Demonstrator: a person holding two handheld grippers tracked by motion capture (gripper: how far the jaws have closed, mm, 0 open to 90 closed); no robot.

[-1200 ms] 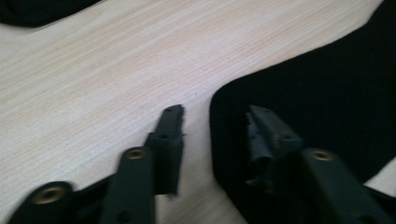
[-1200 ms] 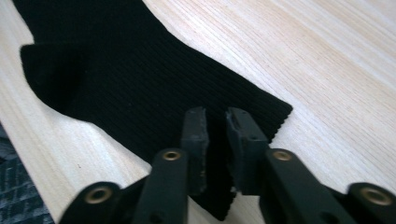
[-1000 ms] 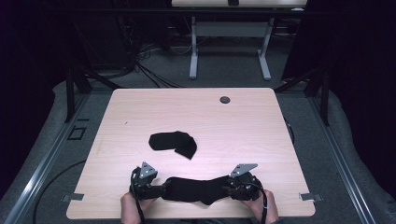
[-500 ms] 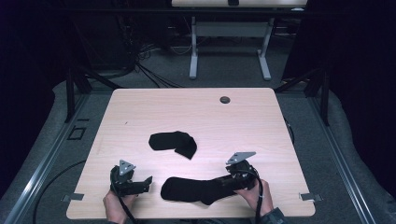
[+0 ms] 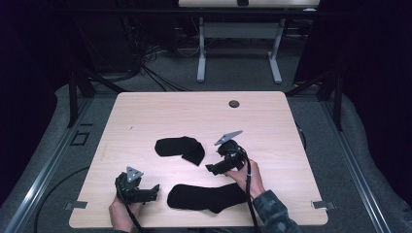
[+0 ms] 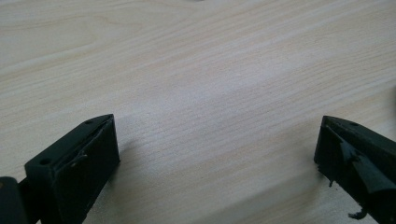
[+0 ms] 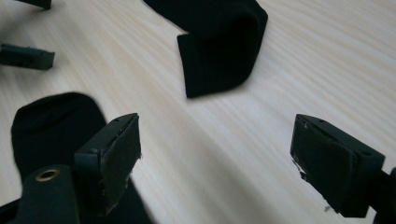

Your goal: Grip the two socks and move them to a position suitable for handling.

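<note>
Both jaws have just been opening, and I've got nothing between either pair. My left gripper [image 5: 154, 190] sits low at the near left of the table [image 5: 145, 111], jaws at full spread over bare wood. My right gripper [image 5: 212, 168] is up between the two socks, wide apart too. The flat sock [image 5: 206, 197] lies by the near edge; the folded sock [image 5: 180, 148] rests mid-table, well apart.

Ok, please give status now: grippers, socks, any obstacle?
Left gripper open, empty. Right gripper open, just widened. Flat sock released; folded sock ahead. Nothing between.
</note>
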